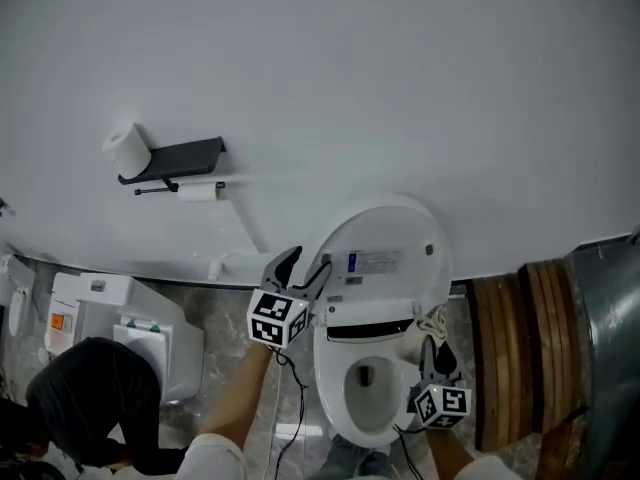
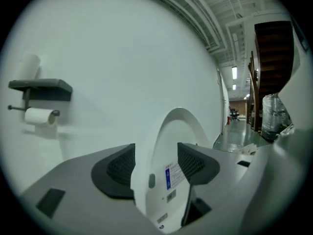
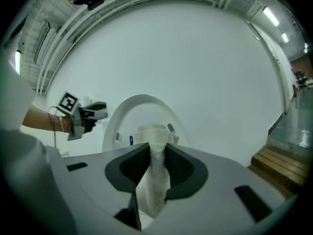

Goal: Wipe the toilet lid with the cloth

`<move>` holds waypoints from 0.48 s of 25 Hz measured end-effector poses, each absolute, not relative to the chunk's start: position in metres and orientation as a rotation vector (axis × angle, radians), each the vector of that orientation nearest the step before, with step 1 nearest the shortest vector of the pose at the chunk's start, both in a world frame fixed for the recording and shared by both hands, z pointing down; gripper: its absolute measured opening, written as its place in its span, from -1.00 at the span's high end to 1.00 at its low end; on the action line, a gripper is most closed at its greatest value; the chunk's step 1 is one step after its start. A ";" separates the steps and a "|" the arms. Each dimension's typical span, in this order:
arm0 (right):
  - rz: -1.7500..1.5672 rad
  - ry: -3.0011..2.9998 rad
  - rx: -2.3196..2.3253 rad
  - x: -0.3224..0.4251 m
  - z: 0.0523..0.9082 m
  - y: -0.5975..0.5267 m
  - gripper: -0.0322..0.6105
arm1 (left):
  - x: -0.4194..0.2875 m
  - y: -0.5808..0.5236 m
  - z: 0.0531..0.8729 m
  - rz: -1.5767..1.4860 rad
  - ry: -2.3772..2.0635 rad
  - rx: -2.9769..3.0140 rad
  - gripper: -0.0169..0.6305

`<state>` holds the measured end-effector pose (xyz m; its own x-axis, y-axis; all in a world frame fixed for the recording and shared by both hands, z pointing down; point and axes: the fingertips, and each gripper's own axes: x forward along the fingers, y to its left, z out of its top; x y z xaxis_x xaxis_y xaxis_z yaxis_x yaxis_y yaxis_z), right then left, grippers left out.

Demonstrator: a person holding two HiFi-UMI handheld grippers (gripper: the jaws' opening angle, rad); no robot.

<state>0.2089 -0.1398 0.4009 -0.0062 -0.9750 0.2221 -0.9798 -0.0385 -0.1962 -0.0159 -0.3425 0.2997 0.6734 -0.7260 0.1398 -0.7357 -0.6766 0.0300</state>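
Note:
The white toilet lid stands raised against the wall above the open bowl. My left gripper is open just off the lid's left edge. In the left gripper view the lid shows edge-on in the gap of the left gripper, and neither pad touches it. My right gripper is to the right of the bowl, shut on a white cloth. In the right gripper view the cloth hangs pinched in the right gripper, with the lid behind it.
A dark wall shelf carries a paper roll, with another roll below it. A white unit stands on the floor at left, beside a person in dark clothes. Wooden steps stand to the right.

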 end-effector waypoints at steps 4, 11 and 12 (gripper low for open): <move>0.535 -2.206 2.261 0.206 0.364 -0.118 0.59 | 0.009 -0.391 0.276 0.250 -1.101 2.848 0.11; 0.613 -2.209 2.373 0.215 0.340 -0.094 0.59 | 0.052 -0.404 0.294 0.383 -0.842 2.857 0.12; 0.617 -2.207 2.379 0.218 0.337 -0.090 0.59 | 0.052 -0.402 0.295 0.372 -0.845 2.852 0.12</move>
<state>0.2177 -0.0896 0.3374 0.0437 -0.9862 0.1597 -0.9261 -0.1000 -0.3638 0.0521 -0.4024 0.2946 0.8112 -0.5159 0.2753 -0.5515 -0.8315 0.0670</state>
